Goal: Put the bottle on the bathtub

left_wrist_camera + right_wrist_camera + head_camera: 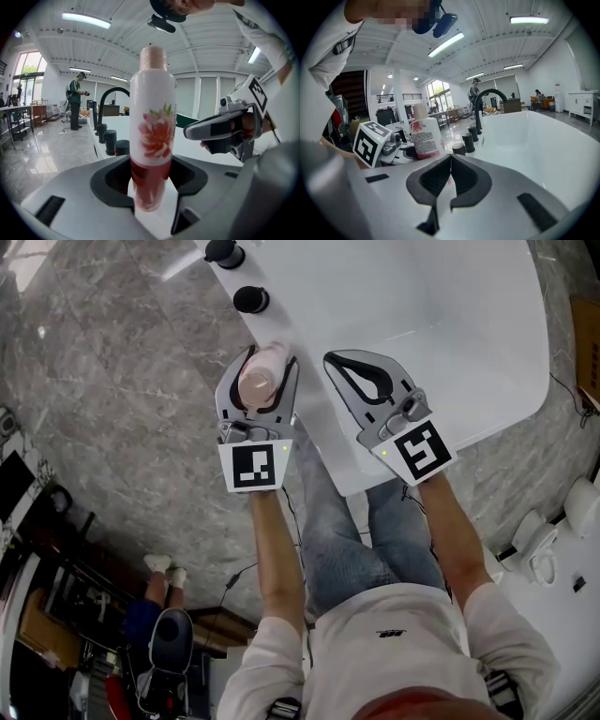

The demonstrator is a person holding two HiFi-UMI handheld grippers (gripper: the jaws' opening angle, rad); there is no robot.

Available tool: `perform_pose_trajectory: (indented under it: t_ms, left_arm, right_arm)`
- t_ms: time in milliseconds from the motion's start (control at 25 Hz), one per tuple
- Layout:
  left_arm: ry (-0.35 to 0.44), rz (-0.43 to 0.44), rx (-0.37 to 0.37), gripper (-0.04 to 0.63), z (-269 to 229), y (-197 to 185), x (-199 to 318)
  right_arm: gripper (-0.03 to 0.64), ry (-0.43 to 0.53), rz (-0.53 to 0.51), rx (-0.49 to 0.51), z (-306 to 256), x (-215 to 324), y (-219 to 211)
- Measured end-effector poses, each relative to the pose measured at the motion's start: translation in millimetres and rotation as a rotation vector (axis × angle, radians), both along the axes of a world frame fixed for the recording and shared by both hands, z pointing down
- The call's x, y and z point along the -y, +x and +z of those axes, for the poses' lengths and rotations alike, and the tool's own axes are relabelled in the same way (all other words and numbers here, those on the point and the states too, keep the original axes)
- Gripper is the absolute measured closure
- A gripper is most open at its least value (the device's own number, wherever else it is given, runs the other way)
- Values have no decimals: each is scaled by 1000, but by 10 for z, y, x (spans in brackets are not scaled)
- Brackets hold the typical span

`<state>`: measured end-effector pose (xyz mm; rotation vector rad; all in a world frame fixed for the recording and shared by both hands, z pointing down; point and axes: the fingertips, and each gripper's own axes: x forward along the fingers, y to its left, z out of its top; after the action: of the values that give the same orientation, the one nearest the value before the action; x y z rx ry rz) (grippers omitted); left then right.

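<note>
The left tongs [270, 358] grip the bottle [261, 373] upright; the right tongs [334, 360] are closed on nothing, with both forearms [274, 549] extended forward.

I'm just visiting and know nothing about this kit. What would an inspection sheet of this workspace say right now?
Surface: white bathtub, its broad rim bearing two black knobs and a black faucet.
Job's things: flower-printed bottle, pink cap, upright over the rim; contact with the rim cannot be told.
Clutter: nothing seen.
Grippers: left gripper shut on the bottle; right gripper shut, empty, over the tub.
Cables: thin dark cable on the floor by the tub.
Surroundings: grey marble floor, white toilets, a person standing far off.
</note>
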<state>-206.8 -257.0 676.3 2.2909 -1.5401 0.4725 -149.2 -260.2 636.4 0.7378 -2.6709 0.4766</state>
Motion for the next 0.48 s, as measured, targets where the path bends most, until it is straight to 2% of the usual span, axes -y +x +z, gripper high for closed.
perform_pose_trajectory:
  t_ms: [480]
  left_arm:
    - [-6, 7, -3, 364, 175, 83, 8]
  right_arm:
    - [621, -6, 9, -7, 64, 1, 78]
